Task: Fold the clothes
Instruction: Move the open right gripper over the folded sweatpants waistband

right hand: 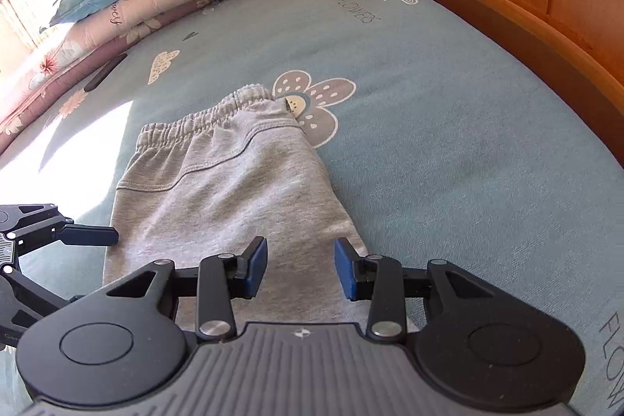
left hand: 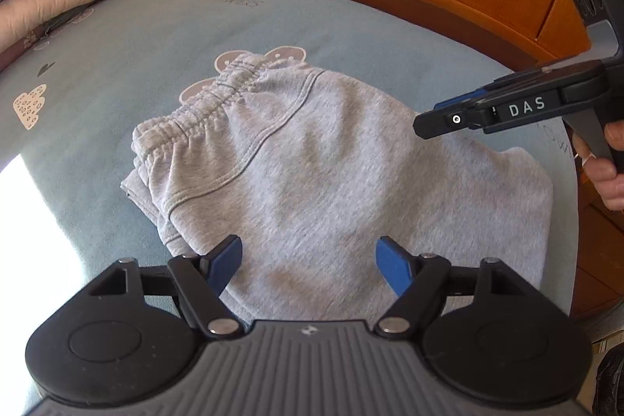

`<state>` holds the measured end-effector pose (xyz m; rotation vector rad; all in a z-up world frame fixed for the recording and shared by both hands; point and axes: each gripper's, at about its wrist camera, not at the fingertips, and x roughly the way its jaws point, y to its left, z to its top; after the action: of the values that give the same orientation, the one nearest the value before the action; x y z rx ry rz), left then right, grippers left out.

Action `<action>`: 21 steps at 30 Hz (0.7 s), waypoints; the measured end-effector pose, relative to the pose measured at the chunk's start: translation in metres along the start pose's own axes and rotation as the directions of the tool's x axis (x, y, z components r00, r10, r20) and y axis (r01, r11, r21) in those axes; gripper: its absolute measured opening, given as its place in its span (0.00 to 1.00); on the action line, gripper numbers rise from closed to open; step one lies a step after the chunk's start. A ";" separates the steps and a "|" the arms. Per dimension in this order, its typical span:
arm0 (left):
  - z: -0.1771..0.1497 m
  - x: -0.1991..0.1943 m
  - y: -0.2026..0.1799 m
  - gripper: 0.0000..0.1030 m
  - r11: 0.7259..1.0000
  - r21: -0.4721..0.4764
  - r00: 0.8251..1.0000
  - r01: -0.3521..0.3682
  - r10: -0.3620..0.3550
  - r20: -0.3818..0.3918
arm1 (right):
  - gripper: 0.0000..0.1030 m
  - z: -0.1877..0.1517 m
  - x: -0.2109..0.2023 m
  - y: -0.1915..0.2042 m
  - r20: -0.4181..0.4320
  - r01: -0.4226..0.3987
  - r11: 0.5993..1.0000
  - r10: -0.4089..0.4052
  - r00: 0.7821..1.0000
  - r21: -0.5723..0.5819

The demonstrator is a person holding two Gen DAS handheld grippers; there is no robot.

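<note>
Grey sweatpants [left hand: 296, 158]: folded on the blue bedsheet [left hand: 117, 65], in the centre of both views, waistband toward the top.
Left gripper [left hand: 308, 260]: released, jaws wide apart, above the lower edge of the cloth.
Right gripper [right hand: 301, 268]: released too, holding nothing, above the lower right corner of the cloth.
</note>
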<state>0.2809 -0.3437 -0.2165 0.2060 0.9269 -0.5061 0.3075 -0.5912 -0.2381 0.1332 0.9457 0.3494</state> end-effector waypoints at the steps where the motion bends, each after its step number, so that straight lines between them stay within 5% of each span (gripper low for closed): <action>1: 0.005 0.002 0.003 0.74 1.000 0.014 1.000 -0.004 0.004 0.014 | 0.41 0.006 0.000 0.001 0.010 -0.003 1.000 0.004 1.000 -0.009; 6: 0.026 0.027 0.020 0.74 0.999 0.037 0.998 -0.039 0.037 0.047 | 0.40 0.039 0.018 0.010 0.034 -0.013 0.997 0.016 0.999 -0.072; 9: 0.025 0.040 0.033 0.74 0.997 0.011 0.998 -0.070 0.070 -0.001 | 0.38 0.052 0.037 0.018 0.028 -0.007 0.995 0.010 1.000 -0.101; 14: 0.011 0.044 0.048 0.74 0.997 -0.048 0.997 -0.055 0.053 -0.053 | 0.35 0.053 0.080 0.024 -0.066 0.020 0.993 -0.028 0.997 -0.120; 21: 0.022 0.017 0.056 0.74 0.994 -0.109 0.997 0.011 -0.002 0.082 | 0.35 0.068 0.064 0.030 -0.022 0.037 0.993 -0.039 0.999 -0.116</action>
<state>0.3333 -0.3098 -0.2196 0.0827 0.8730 -0.4647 0.3902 -0.5378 -0.2402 0.0052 0.9487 0.3703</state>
